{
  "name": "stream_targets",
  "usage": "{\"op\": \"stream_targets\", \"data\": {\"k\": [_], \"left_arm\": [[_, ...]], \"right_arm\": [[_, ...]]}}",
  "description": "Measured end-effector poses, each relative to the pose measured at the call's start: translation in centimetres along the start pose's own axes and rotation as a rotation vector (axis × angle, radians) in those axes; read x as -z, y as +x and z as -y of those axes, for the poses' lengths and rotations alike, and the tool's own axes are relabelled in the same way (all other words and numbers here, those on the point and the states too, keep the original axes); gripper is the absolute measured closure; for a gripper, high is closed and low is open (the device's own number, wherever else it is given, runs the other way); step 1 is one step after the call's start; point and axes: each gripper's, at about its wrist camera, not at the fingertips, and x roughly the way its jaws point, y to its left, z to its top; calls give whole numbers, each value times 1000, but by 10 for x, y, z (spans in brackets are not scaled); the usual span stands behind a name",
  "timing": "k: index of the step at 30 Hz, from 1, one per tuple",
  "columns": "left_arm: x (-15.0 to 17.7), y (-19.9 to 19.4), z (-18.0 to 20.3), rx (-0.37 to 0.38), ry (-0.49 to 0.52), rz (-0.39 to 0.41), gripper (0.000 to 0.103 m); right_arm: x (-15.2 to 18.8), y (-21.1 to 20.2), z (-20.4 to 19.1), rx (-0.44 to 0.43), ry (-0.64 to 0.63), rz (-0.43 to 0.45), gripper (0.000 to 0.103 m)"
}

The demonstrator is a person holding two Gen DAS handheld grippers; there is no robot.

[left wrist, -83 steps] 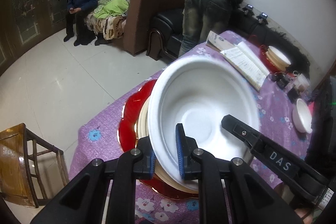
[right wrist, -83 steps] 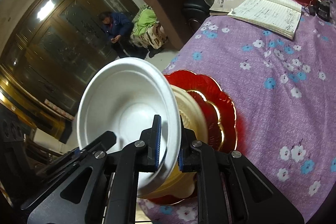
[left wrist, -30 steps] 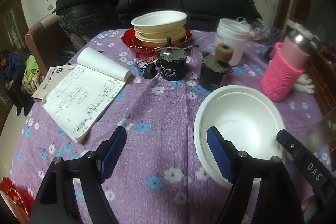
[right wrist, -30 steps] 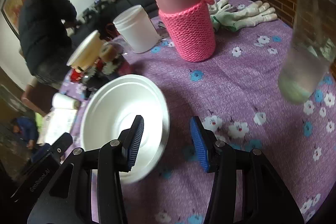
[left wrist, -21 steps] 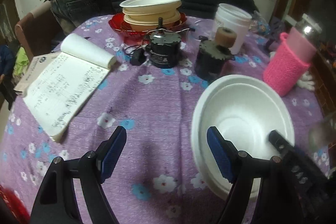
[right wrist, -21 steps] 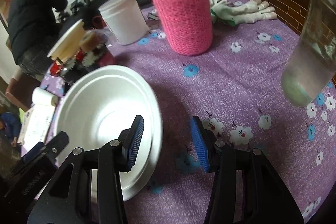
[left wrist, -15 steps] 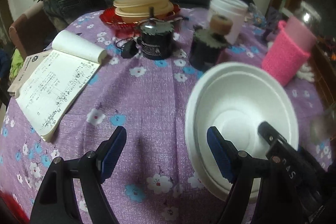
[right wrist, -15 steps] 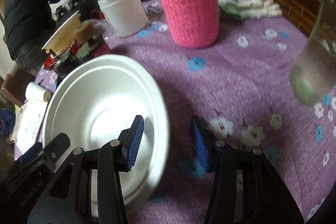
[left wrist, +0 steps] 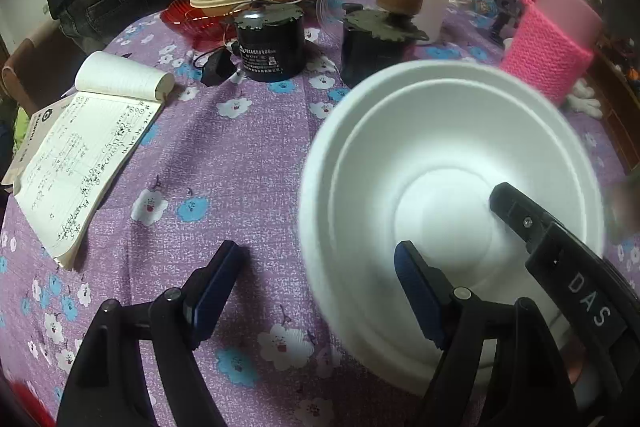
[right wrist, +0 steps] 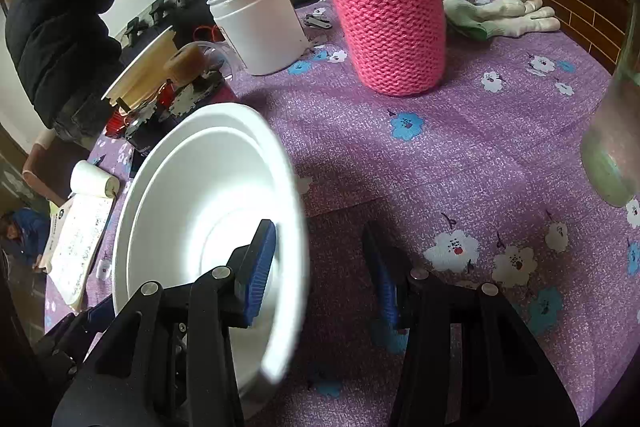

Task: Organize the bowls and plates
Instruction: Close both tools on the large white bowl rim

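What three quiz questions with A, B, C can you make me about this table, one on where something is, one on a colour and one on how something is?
1. Where does the open notebook lie?
A. On the floor
B. On the purple tablecloth
C. On a chair

2. What colour is the knitted cover on the bottle?
A. Green
B. Yellow
C. Pink

3. How do the jaws of the left gripper stand?
A. Wide open
B. Shut tight together
C. Shut on a spoon

Answers:
1. B, since its pages rest flat on the flowered purple cloth.
2. C, since the wool shows bright pink in both views.
3. A, since a broad gap lies between its two blue pads.
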Motion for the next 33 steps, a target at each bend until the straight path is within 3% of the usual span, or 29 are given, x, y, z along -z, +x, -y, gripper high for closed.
{"op": "stream_targets", "data": {"k": [16,27,33], "left_arm": [[0,-2,-5,22,-7,-8,24],[0,-3,-5,21,-7,-14,24],[0,-1,-6,21,-10,-20,24]], "right_arm": [[0,1,1,-31,6,0,57],[0,2,1,-23,1,8,64],[-1,3,3,-27,7,5,73]]}}
